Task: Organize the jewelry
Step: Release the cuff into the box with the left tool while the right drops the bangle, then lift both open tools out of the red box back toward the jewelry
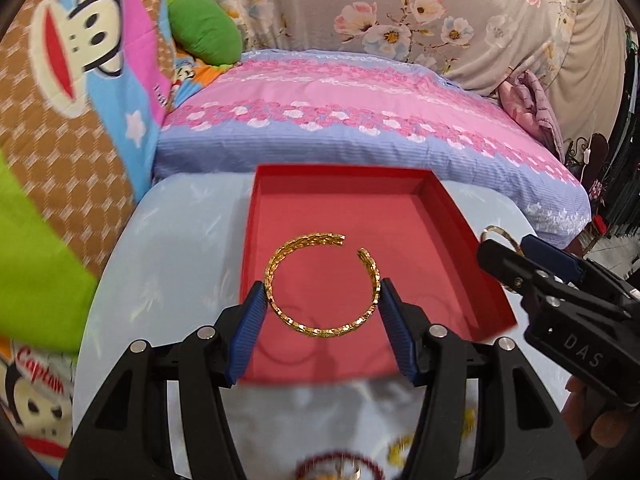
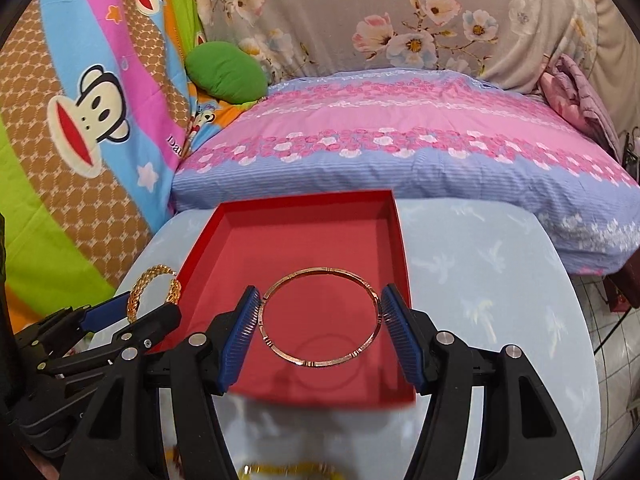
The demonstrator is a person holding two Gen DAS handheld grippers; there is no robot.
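The left gripper (image 1: 322,292) has its blue ribbed pads clamped on the two sides of a gold braided cuff bracelet (image 1: 320,286), so it's pinched across its width and held up above the open red box (image 1: 360,216). The cuff lies more or less flat, ring face up, and its open gap points away from the camera and a bit right, toward the far wall of the box. Over on the other side, the right gripper (image 2: 320,316) is squeezed the same way on a thin rose-gold bangle (image 2: 320,317), a full closed circle with little grooved marks around it, also roughly level and hanging over the box's red floor, where you can see its faint shadow. In the left view the right gripper pokes in from the right edge with a bit of the bangle showing; in the right view the left one sits off at the lower left with the cuff. The box rests on a pale blue table (image 2: 500,280) with a light printed pattern, its long sides running away from the cameras. Some blurry gold and dark red bits sit on the table at the near edge, can't tell what exactly. Behind the table is a pink and lavender floral cushion (image 1: 360,112), a green pillow (image 1: 204,34), a cartoon monkey blanket (image 2: 88,112) on the left, and grey flowery fabric (image 2: 400,12) at the back.
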